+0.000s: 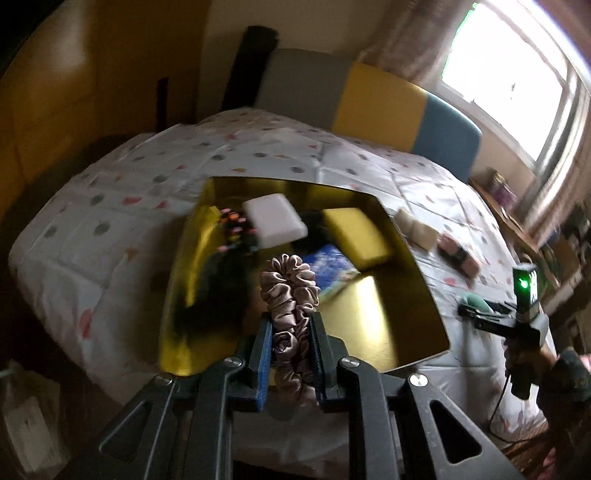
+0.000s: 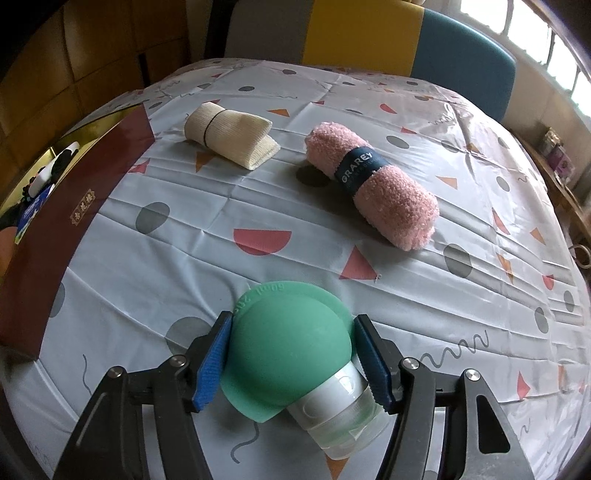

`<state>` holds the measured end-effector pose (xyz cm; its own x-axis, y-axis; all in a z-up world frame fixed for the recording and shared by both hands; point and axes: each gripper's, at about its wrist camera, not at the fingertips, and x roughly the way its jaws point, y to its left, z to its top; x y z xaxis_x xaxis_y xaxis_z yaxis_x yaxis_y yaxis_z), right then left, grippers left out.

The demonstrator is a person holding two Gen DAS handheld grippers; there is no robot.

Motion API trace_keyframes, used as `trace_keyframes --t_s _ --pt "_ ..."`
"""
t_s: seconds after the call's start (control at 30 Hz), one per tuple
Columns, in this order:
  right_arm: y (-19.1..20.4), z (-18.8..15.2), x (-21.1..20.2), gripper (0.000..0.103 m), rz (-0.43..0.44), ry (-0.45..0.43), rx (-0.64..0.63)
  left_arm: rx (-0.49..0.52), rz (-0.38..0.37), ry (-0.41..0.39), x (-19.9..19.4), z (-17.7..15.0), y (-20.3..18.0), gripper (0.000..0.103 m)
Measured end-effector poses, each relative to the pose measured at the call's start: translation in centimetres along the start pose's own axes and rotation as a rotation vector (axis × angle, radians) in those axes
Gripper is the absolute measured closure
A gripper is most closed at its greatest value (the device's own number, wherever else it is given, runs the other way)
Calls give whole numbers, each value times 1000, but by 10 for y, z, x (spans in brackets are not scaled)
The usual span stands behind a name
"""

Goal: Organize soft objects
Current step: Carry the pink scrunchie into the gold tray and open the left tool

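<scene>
Scrunchie (image 1: 290,295) sits pinched in the left hand-held gripper (image 1: 290,354) above the gold box (image 1: 406,317); right of that box, the right hand-held gripper (image 2: 291,365) clamps a green silicone bottle (image 2: 288,350).

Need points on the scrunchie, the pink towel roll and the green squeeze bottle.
scrunchie (image 1: 290,295), left wrist view, on its ruffled upper loop.
pink towel roll (image 2: 397,201), right wrist view, on the fuzzy part below the label band.
green squeeze bottle (image 2: 288,347), right wrist view, on its rounded body.

A patterned tablecloth (image 2: 332,229) covers the table, a tricolour chair (image 2: 369,33) (grey, yellow, blue) behind it.
</scene>
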<state>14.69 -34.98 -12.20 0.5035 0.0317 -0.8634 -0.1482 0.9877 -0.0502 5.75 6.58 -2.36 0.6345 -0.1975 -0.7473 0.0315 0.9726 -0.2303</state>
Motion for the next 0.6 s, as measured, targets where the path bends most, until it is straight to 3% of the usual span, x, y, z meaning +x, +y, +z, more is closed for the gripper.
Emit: trace_keyframes --t_s 0.17,0.33,0.47,0.6 --pt "2 1 0 38 -10 4 -7 -74 -46 36 10 0 10 85" --pt "3 2 0 38 -15 7 -10 -89 -159 99 40 8 -19 85" --pt "2 3 0 38 -14 8 -12 -62 -138 161 74 10 -37 84" --pt "2 3 0 38 -11 10 -11 -53 -7 200 102 11 -27 79"
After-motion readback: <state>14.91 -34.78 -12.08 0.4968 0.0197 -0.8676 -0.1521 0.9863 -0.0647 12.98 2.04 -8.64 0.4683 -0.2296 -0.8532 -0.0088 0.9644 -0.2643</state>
